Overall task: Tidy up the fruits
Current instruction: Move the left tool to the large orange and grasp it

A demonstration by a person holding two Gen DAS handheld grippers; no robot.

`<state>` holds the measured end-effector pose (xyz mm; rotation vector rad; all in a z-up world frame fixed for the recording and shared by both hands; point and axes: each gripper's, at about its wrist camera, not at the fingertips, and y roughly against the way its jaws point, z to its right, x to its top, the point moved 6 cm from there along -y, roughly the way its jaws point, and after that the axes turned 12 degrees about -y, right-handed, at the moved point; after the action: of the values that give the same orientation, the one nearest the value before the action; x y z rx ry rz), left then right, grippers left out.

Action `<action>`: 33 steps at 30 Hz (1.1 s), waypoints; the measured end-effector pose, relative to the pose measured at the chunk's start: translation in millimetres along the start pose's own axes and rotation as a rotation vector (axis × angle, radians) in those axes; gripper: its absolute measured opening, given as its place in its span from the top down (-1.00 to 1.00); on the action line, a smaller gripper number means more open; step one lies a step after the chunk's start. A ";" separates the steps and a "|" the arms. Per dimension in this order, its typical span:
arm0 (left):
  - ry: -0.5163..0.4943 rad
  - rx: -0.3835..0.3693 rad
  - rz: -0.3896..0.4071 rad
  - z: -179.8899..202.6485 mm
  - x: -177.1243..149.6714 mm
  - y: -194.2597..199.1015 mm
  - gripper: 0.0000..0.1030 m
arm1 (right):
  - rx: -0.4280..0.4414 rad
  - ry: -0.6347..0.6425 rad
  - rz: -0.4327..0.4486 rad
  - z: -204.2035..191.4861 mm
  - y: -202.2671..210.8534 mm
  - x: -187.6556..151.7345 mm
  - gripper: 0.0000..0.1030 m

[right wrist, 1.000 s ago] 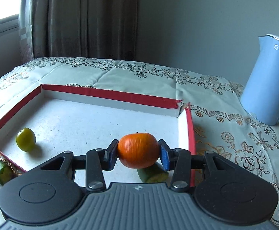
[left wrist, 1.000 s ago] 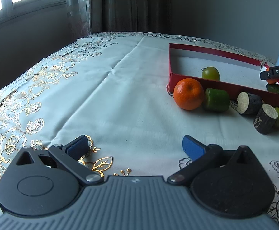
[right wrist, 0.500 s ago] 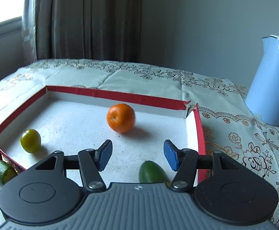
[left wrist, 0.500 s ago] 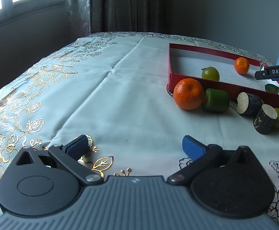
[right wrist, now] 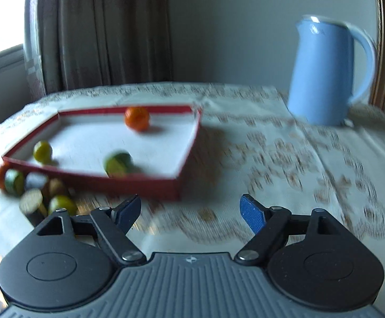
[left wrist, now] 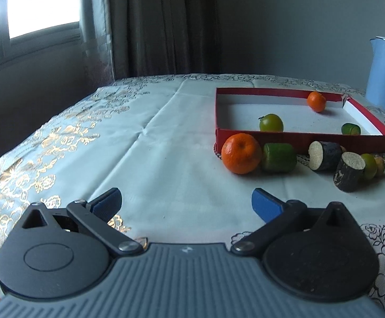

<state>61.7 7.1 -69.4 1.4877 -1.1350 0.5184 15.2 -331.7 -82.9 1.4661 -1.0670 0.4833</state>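
Three fruits (left wrist: 271, 122) in red tray (left wrist: 298, 143)

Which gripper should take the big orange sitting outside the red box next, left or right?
Probably left. The left gripper is open, with the big orange clear ahead. The right gripper, jaws opening and empty, faces past the red box corner.

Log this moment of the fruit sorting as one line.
stage: sorting fruit | red tray: small orange, green fruit, green piece | right tool: opening, empty | left tool: open, empty
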 end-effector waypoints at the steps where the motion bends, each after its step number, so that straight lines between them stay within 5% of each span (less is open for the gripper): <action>1: -0.010 0.013 0.011 1.7 4.4 0.0 -1.00 | 0.002 -0.012 -0.016 3.6 -1.2 -3.9 -0.59; 8: -0.089 0.088 0.074 6.9 36.3 -14.3 -1.00 | 0.008 -0.034 -0.068 7.3 -8.0 -10.4 -0.60; 12: -0.113 0.038 0.091 13.8 42.4 -22.5 -0.98 | 0.023 -0.046 -0.069 9.1 -9.2 -9.7 -0.63; 15: -0.112 -0.005 0.057 18.2 42.9 -33.6 -0.72 | 0.026 -0.048 -0.069 9.3 -9.3 -9.5 -0.64; 30: -0.115 -0.080 -0.008 26.6 45.6 -61.1 -0.87 | 0.046 -0.070 -0.071 10.1 -9.7 -8.4 -0.69; 33: -0.100 -0.112 -0.002 26.7 45.4 -60.9 -0.65 | 0.051 -0.074 -0.071 10.4 -9.4 -8.1 -0.70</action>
<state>126.8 -40.4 -69.7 1.4297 -1.2205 0.3763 16.1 -339.9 -96.8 1.5716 -1.0639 0.4113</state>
